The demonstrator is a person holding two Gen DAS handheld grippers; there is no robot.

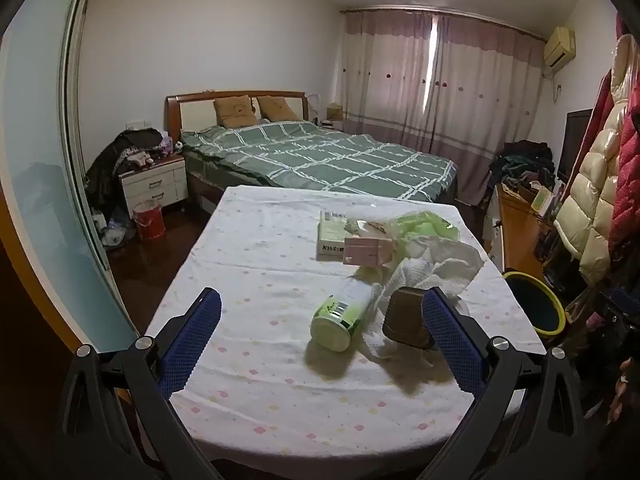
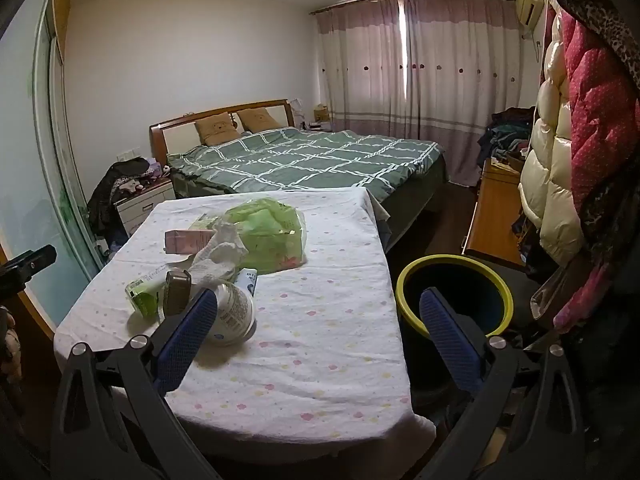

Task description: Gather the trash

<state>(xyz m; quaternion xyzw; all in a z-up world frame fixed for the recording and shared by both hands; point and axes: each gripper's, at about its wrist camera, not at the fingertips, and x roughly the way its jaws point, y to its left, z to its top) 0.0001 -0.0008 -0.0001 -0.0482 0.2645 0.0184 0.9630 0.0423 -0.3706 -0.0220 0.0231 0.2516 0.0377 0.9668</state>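
A pile of trash lies on a table with a white flowered cloth (image 1: 260, 248) (image 2: 340, 280). It holds a green bottle on its side (image 1: 340, 316) (image 2: 144, 296), a small brown box (image 1: 406, 316) (image 2: 176, 292), crumpled white tissue (image 1: 436, 268) (image 2: 220, 256), a pink carton (image 1: 368, 250) (image 2: 188, 240), a white-green box (image 1: 332, 232), a green plastic bag (image 1: 424, 224) (image 2: 268, 236) and a white jar (image 2: 234, 312). My left gripper (image 1: 322, 296) hangs open just short of the bottle and brown box. My right gripper (image 2: 319, 296) is open, its left finger beside the jar, holding nothing.
A dark bin with a yellow-green rim (image 1: 516, 275) (image 2: 448, 258) stands on the floor by the table's right edge. A bed (image 1: 320, 152) lies beyond the table. Coats (image 2: 568, 140) hang at the right, a nightstand (image 1: 154, 188) and red bucket (image 1: 150, 224) at the left.
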